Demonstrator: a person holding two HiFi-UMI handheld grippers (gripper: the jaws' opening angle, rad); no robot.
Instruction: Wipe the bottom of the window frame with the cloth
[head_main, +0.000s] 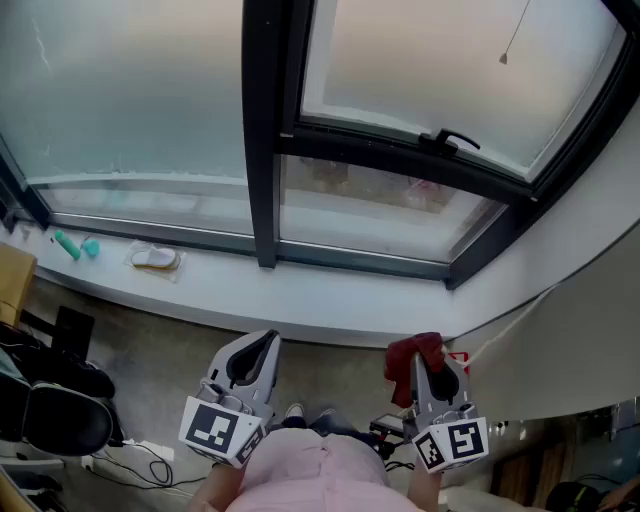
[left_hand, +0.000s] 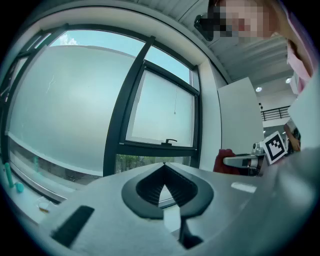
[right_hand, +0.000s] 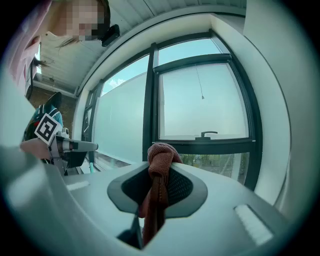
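Cloth (right_hand: 159, 170) (head_main: 412, 352) — dark red, knitted, bunched at the top. It is pinched between the jaws of the right hand-held gripper (right_hand: 160, 175) (head_main: 428, 372), which are closed on it; a fold rises above the tips and the rest hangs down behind them. It is held low, short of the sill and apart from the window frame.

Left hand-held gripper (left_hand: 164, 167) (head_main: 262, 345) — jaws brought together at the tips, nothing between them. It is level with the right one, with its marker cube (head_main: 218, 430) toward the person.

Person — pink garment (head_main: 300, 475) at the bottom edge of the head view, between the two grippers.

Sill (head_main: 330, 300) — white and curved, running below the glass.

Window frame (head_main: 262, 150) — dark, with its bottom rail (head_main: 360, 258) just above the sill. The panes are frosted. The upper right sash carries a black handle (head_main: 455, 138), and a thin pull cord (head_main: 515, 35) hangs in front of that pane.

On the sill, at the left and well apart from the cloth: a teal item (head_main: 70, 245) and a small pale object (head_main: 155, 258), perhaps in a clear wrapper, though this is too small to tell.

Floor, lower left: black chair (head_main: 60, 420) and loose cables (head_main: 140, 462).
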